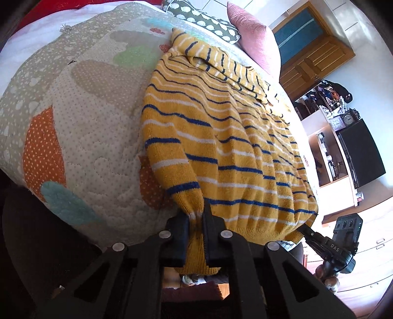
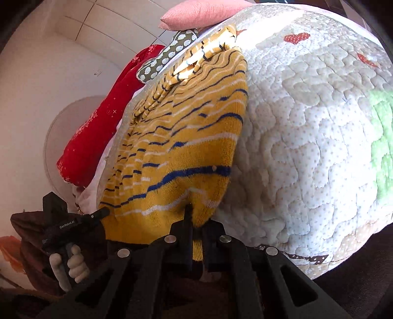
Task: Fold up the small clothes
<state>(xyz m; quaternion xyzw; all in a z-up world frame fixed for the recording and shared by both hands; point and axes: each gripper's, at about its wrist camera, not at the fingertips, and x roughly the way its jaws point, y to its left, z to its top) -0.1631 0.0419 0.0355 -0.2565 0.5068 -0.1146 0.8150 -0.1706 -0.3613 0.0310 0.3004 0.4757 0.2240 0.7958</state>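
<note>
Yellow sweater (image 1: 221,137) with blue and white stripes spread flat on a quilted bedspread (image 1: 81,103), filling the centre of the left wrist view from 12 down to 6 o'clock. One sleeve folded in along the body, its ribbed cuff (image 1: 195,220) clamped between the jaws of the left tool (image 1: 195,235) at 6 o'clock. Hem corner at 4 o'clock pinched by the right tool (image 1: 303,227), seen from outside there, gripped by a hand at the lower right edge.

From the right wrist view, same sweater (image 2: 186,137) running from 12 down to 6 o'clock, lying left of the white dotted bedspread (image 2: 307,147). Right tool (image 2: 196,229) at 6 o'clock clenched on the hem edge, yellow knit bunched between its two fingers. Left tool (image 2: 103,212) at 8 o'clock biting the other side of the hem, with a gloved hand (image 2: 71,267) wrapped round its handle.

Pink cushion (image 1: 255,41) and grey patterned cushion (image 1: 208,22) at 1 o'clock beyond the collar in the left view; red fabric (image 2: 103,122) at 9 o'clock in the right view. Wooden door (image 1: 312,49) and dark screen (image 1: 363,152) at 2 to 3 o'clock
</note>
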